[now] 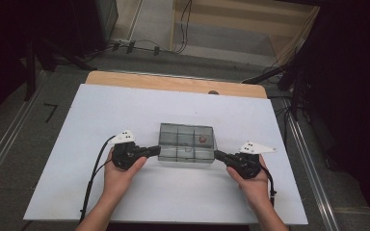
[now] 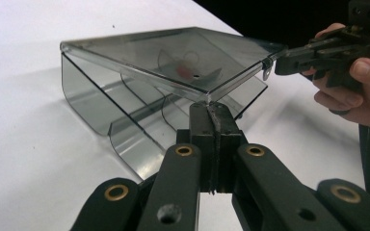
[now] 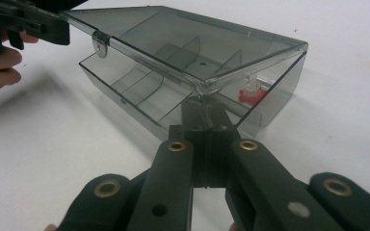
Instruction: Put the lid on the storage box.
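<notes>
right now your left gripper (image 1: pixel 155 150) is clenched on the lid (image 2: pixel 173 55) of the smoky clear plastic box (image 1: pixel 187 143), pinching the lid's front edge at the near left corner; in the left gripper view the two black jaws stand pressed together with the thin edge of the lid caught between them. your right gripper (image 1: pixel 218 154) is clenched the same way on the lid's near right corner, and in the right gripper view the lid's edge sits in the closed jaws. the lid is tilted up at the front, open a gap above the box's base, with its far edge down toward the back wall.

the box sits near the middle of the white surface (image 1: pixel 101 115), between your two hands, its long side facing you. curved dividers (image 3: pixel 159 84) split the inside into compartments. a small red and white piece (image 3: pixel 250 91) lies in one compartment at the far right of the box as seen from above. a small metal tab (image 3: pixel 99 44) hangs at the lid's corner beside your left gripper's tips. your left hand (image 1: pixel 120 175) and your right hand (image 1: pixel 253 180) rest low over the surface.
</notes>
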The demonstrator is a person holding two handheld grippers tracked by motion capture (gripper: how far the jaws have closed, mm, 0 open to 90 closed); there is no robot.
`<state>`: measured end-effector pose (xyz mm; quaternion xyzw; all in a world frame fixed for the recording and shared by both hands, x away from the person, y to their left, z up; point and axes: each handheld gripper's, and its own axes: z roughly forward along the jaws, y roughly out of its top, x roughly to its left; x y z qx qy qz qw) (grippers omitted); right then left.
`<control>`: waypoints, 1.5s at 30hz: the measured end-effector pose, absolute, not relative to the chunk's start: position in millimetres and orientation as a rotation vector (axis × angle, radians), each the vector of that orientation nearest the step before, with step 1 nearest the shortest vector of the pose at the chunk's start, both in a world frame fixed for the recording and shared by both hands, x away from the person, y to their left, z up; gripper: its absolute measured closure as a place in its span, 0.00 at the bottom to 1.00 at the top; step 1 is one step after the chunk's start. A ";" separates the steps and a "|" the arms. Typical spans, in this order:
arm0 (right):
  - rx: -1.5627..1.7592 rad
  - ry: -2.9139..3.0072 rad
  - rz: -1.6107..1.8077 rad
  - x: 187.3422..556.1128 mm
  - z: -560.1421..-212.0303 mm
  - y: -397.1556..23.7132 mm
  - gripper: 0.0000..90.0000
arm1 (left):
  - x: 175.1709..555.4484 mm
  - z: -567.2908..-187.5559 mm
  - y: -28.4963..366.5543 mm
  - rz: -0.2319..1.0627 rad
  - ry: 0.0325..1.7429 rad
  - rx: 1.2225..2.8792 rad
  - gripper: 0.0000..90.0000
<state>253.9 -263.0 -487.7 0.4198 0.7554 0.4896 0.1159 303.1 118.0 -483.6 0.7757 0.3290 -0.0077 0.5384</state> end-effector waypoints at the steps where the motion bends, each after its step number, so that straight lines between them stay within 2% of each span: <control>1: 1.232 2.214 1.436 253.5 -489.0 -262.7 0.97 | 302.7 -484.4 117.9 -0.021 0.786 1.846 0.99; 22: 1.232 2.260 1.396 244.6 -499.4 -265.2 0.97 | 297.6 -498.6 120.8 -0.054 0.824 1.885 0.99; 34: 1.244 2.224 1.423 229.0 -494.0 -276.9 0.95 | 281.1 -488.9 132.8 -0.043 0.799 1.868 0.99; 38: 1.225 2.193 1.460 220.4 -487.3 -283.1 0.89 | 273.3 -482.0 139.9 0.012 0.788 1.845 0.88; 41: 1.198 2.170 1.470 213.9 -483.4 -286.9 0.79 | 267.1 -476.8 144.0 0.089 0.782 1.836 0.69; 45: 1.173 2.146 1.487 204.9 -479.6 -292.4 0.64 | 262.2 -471.4 152.2 0.126 0.775 1.798 0.51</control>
